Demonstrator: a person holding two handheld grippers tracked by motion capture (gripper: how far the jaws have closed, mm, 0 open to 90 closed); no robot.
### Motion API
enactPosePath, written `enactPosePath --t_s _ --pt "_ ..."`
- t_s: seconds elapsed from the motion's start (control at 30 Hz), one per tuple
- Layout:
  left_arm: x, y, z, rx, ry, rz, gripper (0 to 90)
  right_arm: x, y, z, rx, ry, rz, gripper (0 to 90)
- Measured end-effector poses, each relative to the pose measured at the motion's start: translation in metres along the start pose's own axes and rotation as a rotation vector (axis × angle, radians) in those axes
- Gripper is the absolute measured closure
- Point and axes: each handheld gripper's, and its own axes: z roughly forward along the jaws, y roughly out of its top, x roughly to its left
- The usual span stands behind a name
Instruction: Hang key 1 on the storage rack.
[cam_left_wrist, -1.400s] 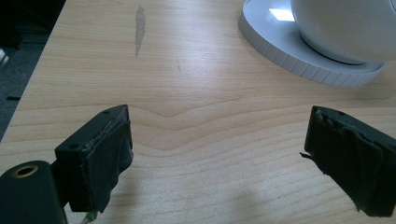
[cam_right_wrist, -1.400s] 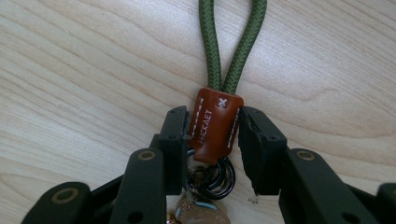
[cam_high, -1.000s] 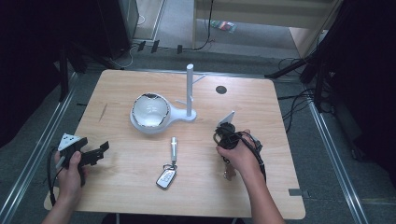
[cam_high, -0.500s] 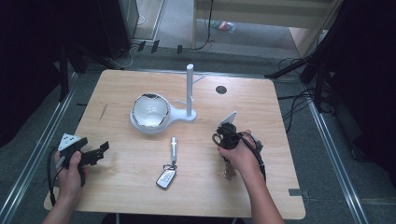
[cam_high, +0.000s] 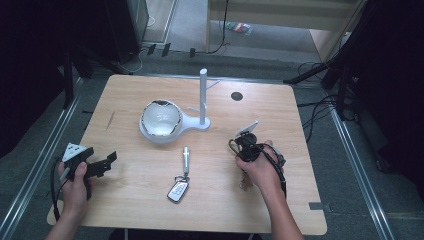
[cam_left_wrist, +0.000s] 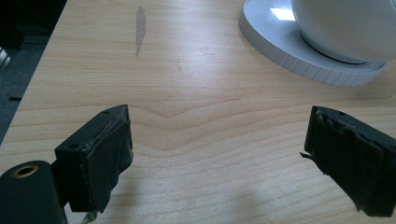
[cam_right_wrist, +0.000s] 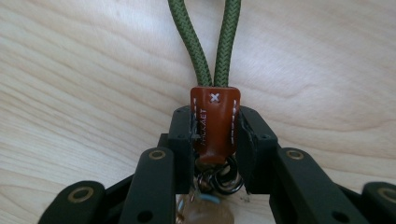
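Sitting between right gripper (cam_right_wrist: 215, 140) pads: leather tag (cam_right_wrist: 214, 122).

leather tab (cam_right_wrist: 214, 123): "HICKAET", hard to read; white stitched cross above

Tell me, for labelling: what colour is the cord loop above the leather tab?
Olive green, braided cord loop; clearest in the right gripper view.

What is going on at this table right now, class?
A person works at a wooden table with a two-jaw gripper in each hand. The right gripper has just been closing its jaws on the brown leather tab of a keychain with a green cord loop. The left gripper rests near the table's left edge, jaws open with nothing between them. A car key fob lies mid-table, in front of a white bowl and a white peg stand.
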Motion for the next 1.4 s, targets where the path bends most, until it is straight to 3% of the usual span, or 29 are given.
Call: enactPosePath --t_s 0.03,0.07,0.1,0.13,0.27,0.3,0.37,0.4,0.5,0.57,0.93,1.17,1.4 --pt "0.000 0.000 0.000 0.000 0.000 0.000 8.0 0.000 0.000 0.000 0.000 0.000 0.000 70.6" --pt "0.000 0.000 0.000 0.000 0.001 0.001 8.0 -0.001 -0.001 -0.007 -0.044 0.005 0.007 70.6" --pt "0.000 0.000 0.000 0.000 0.000 0.002 8.0 -0.001 -0.001 -0.007 -0.044 0.005 0.007 70.6" --pt "0.000 0.000 0.000 0.000 0.000 0.001 8.0 -0.001 -0.001 -0.013 -0.093 0.008 0.012 70.6" --pt "0.000 0.000 0.000 0.001 0.000 0.001 8.0 -0.002 -0.001 -0.023 -0.153 0.005 0.016 70.7" --pt "0.000 0.000 0.000 0.001 0.000 0.001 8.1 -0.002 -0.001 -0.030 -0.202 0.011 0.027 70.7" --pt "0.000 0.000 0.000 0.001 0.000 0.001 8.0 -0.002 -0.001 -0.033 -0.215 0.013 0.029 70.7" --pt "0.000 0.000 0.000 0.001 0.000 0.000 8.0 -0.003 0.000 -0.040 -0.272 0.015 0.030 70.8" --pt "0.000 0.000 0.000 0.001 0.000 0.001 8.0 -0.003 0.000 -0.045 -0.310 0.014 0.036 70.7" --pt "0.000 0.000 0.000 0.000 0.000 0.001 8.0 -0.004 0.000 -0.053 -0.366 0.010 0.048 70.8" --pt "0.000 0.000 0.000 -0.001 0.000 0.000 8.0 -0.005 -0.001 -0.066 -0.478 0.011 0.071 70.7" --pt "0.001 0.000 0.000 0.001 -0.002 0.002 8.0 -0.007 0.000 -0.074 -0.510 0.012 0.077 70.7" --pt "0.000 0.000 0.000 -0.001 -0.001 -0.001 8.0 -0.009 0.003 -0.090 -0.585 0.006 0.077 70.7"
